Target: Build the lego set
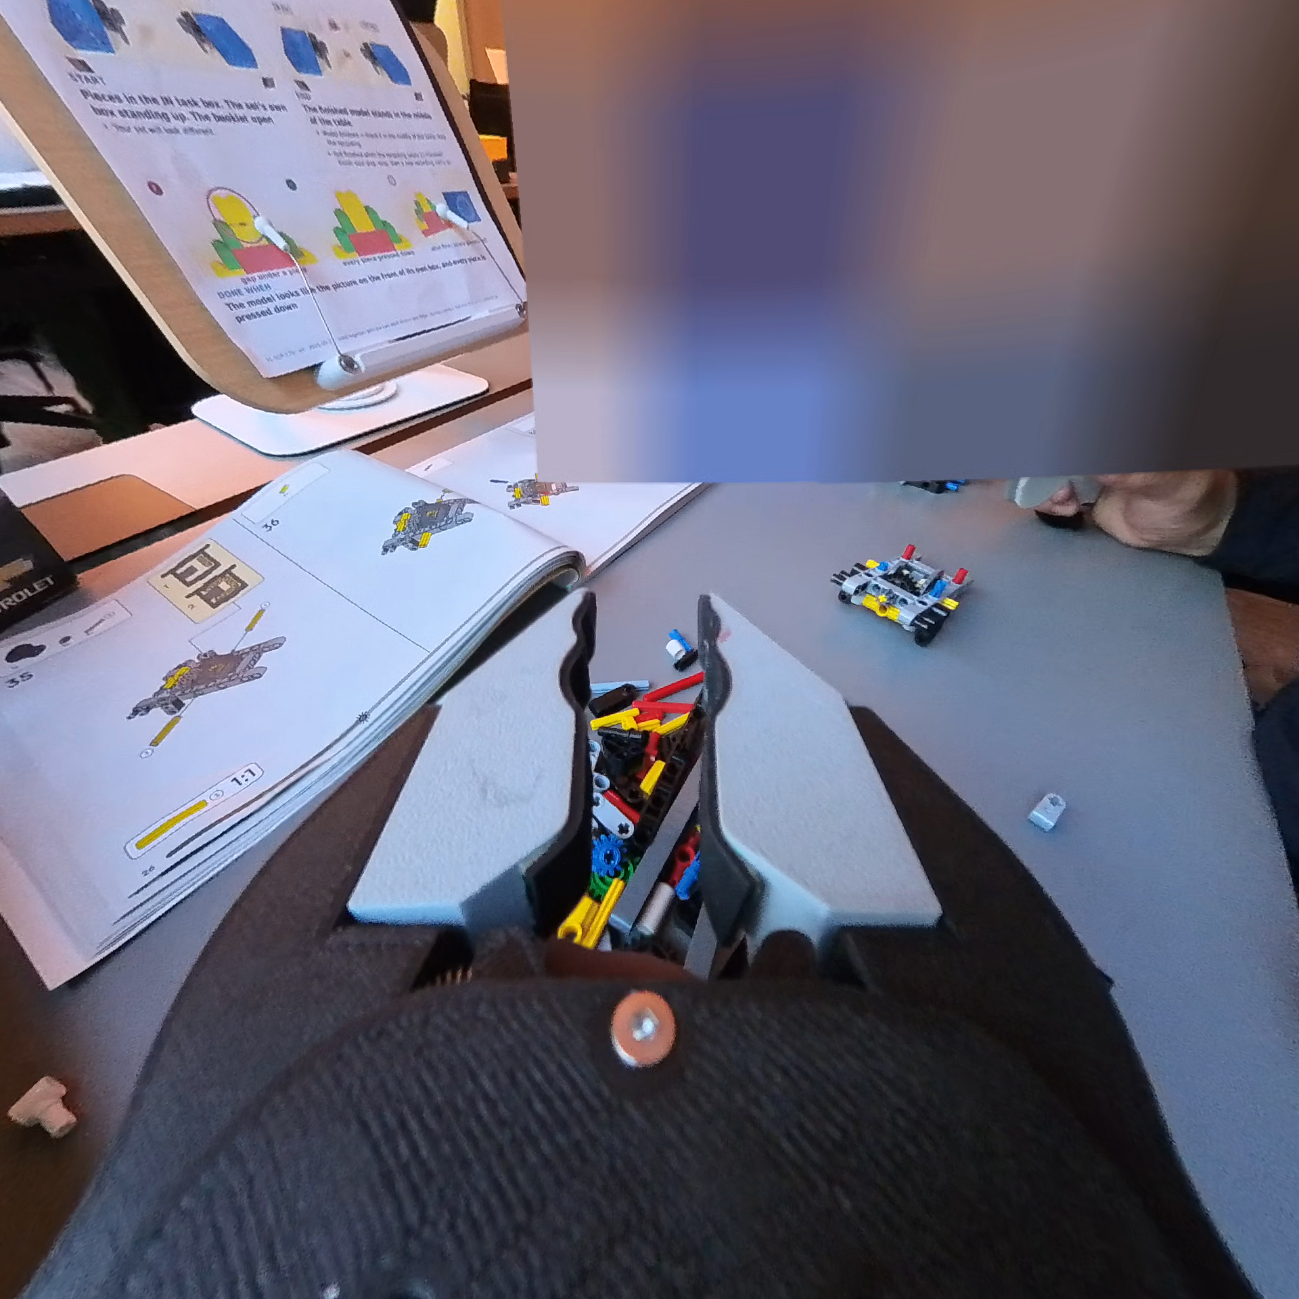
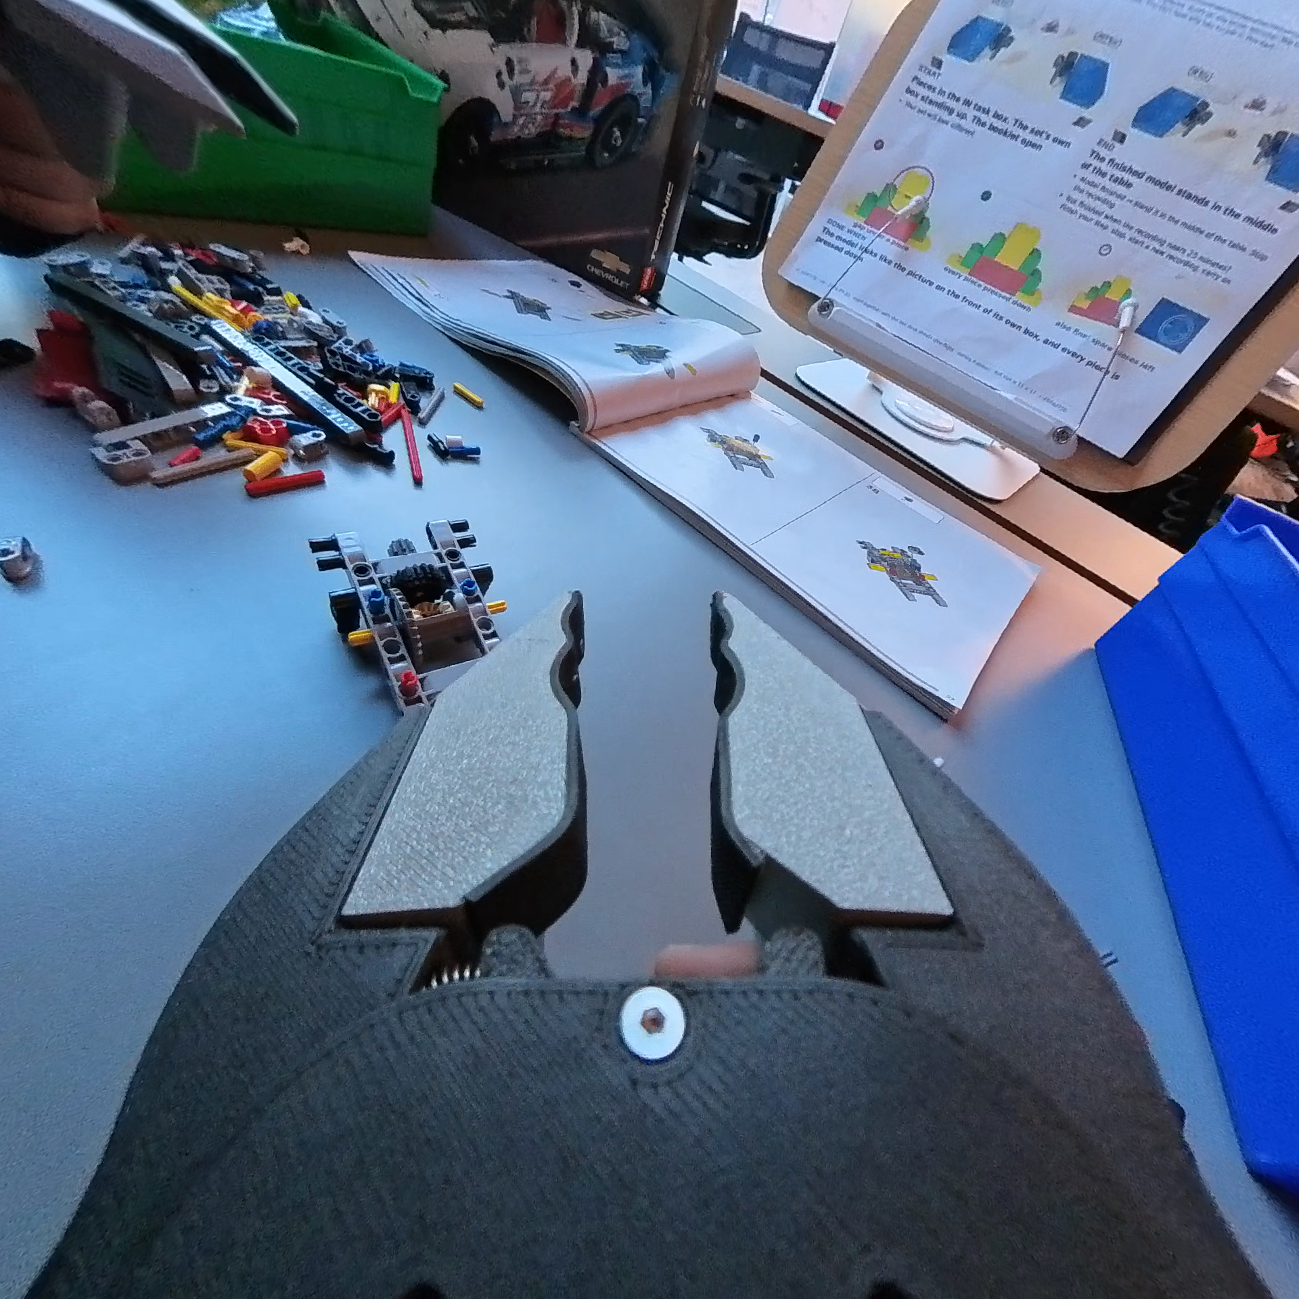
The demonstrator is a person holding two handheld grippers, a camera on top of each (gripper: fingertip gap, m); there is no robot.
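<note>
While my left gripper [image 1: 643, 618] hovers with jaws spread, bare, over the loose parts pile [image 1: 643, 745], my right gripper [image 2: 645, 618] hangs spread, bare, just right of the grey chassis [image 2: 408, 597]; far left, green bin [image 2: 337, 140], contents hidden.

Colours on a grey table [image 2: 176, 738] of building parts

Loose pieces [image 2: 232, 393] are red, yellow, blue, black and grey. The small chassis [image 2: 401, 604] is grey with black gears and pins and blue, yellow and red pegs. The open booklet [image 2: 808, 506] is white, one bin [image 2: 337, 140] green, another [image 2: 1223, 808] blue. Both grippers have grey fingers [image 2: 492, 773] with black ribbed bodies.
</note>
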